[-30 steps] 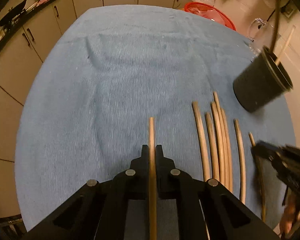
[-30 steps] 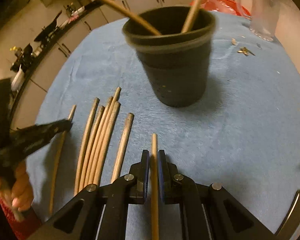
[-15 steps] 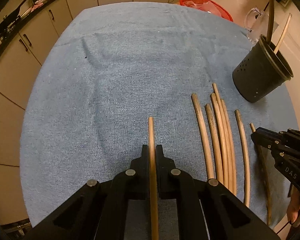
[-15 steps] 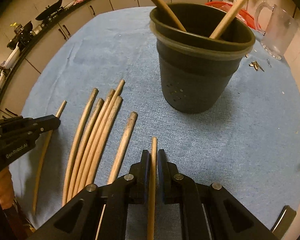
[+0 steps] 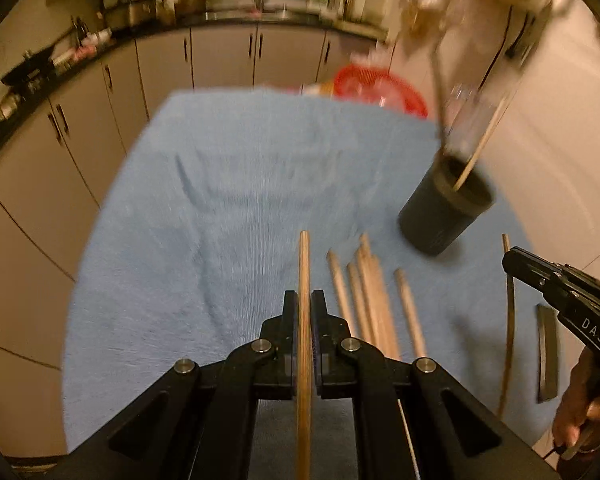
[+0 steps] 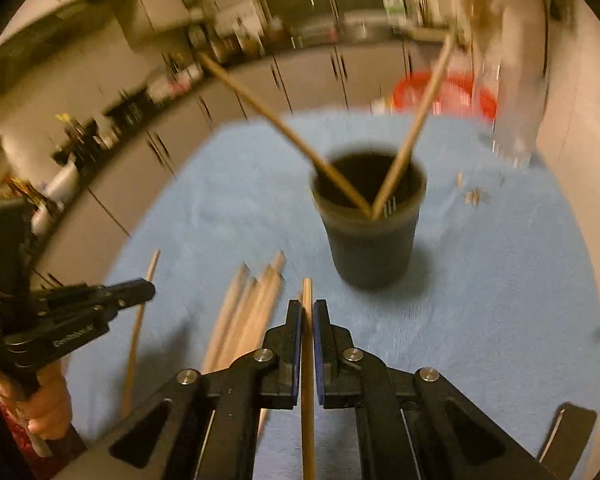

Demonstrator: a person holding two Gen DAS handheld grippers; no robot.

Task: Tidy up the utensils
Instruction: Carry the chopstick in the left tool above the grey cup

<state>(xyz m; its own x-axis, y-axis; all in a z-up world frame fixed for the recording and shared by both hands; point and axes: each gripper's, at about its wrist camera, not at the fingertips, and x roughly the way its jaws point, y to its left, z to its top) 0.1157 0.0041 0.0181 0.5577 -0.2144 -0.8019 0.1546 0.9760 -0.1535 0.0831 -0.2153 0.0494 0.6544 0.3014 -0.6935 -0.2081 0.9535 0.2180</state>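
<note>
Two wooden sticks already stand in the black cup [image 6: 370, 232], leaning apart against its rim, so the sorting is judged well short of half done. About five more sticks [image 6: 248, 312] lie side by side on the blue cloth [image 5: 220, 208], just near and left of the cup in the right wrist view. The left gripper [image 5: 305, 312] is clamped on one stick [image 5: 304, 264], which runs back between its pads. The right gripper [image 6: 308, 320] is likewise closed on another stick [image 6: 307, 300], whose tip points toward the cup. That leaves two in hand and the loose row still to go.

Room is generous on the cloth's left half, which is bare. The cup sits near the cloth's far right, with a clear jug [image 6: 516, 120] and a red basket [image 5: 380, 88] beyond it. Small scraps [image 6: 476, 196] lie right of the cup. The leaning sticks crowd the cup's mouth, so the gap between them looks the easiest way in.
</note>
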